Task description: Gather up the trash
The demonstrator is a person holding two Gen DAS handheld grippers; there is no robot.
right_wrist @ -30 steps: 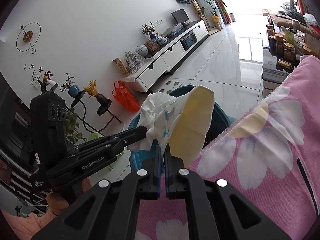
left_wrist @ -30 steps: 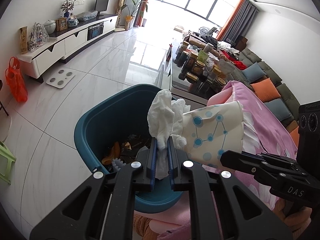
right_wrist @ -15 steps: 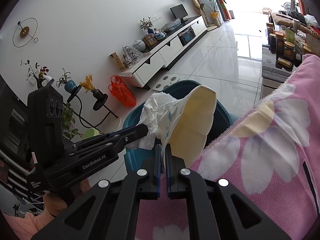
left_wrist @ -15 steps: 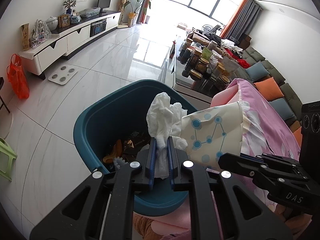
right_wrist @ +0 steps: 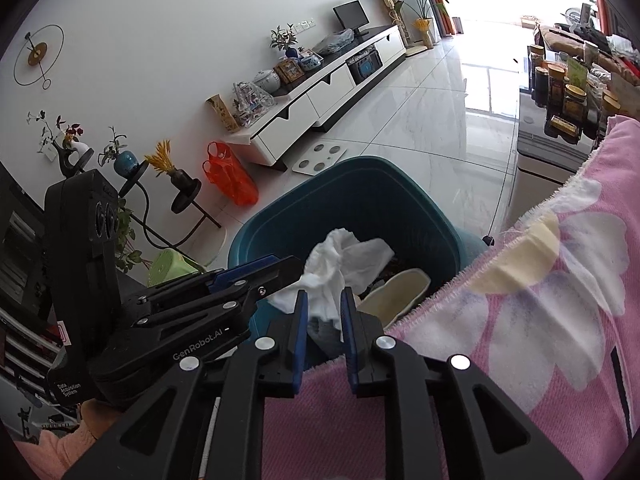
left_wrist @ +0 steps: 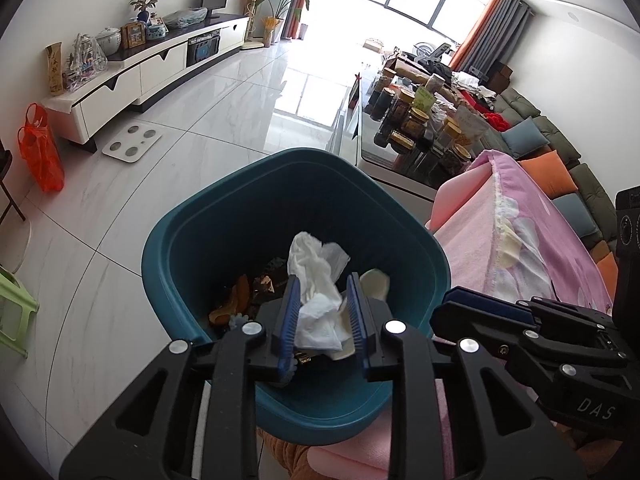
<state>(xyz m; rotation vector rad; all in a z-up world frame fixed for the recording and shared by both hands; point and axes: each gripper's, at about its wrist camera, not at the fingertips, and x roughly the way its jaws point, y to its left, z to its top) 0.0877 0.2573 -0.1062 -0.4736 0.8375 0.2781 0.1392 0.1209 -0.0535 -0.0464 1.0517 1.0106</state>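
A teal trash bin (left_wrist: pixel 160 240) stands on the floor below both grippers, with dark scraps at its bottom. My left gripper (left_wrist: pixel 323 280) hangs over it, jaws opening. A crumpled white tissue (left_wrist: pixel 316 276) lies loose between its blue pads, sagging into the bin. A cream paper bag (left_wrist: pixel 376 282) lies inside the bin just right of the tissue. My right gripper (right_wrist: pixel 324 294) is over the bin's near rim (right_wrist: pixel 256 228), jaws opening, nothing pressed between them. The tissue (right_wrist: pixel 344 256) and the paper bag (right_wrist: pixel 400 288) show beyond its tips.
A pink flowered blanket (right_wrist: pixel 520 300) covers the edge beside the bin on the right. A low table with several jars (left_wrist: pixel 420 120) stands behind it, then a sofa (left_wrist: pixel 560 160). A white TV cabinet (left_wrist: pixel 160 64), orange bag (left_wrist: pixel 40 148), scale (left_wrist: pixel 132 142) and green stool (left_wrist: pixel 12 304) are left.
Both grippers' jaws have parted. The tissue has slipped down between the left pads, and the paper bag has left the right pads and dropped into the bin.
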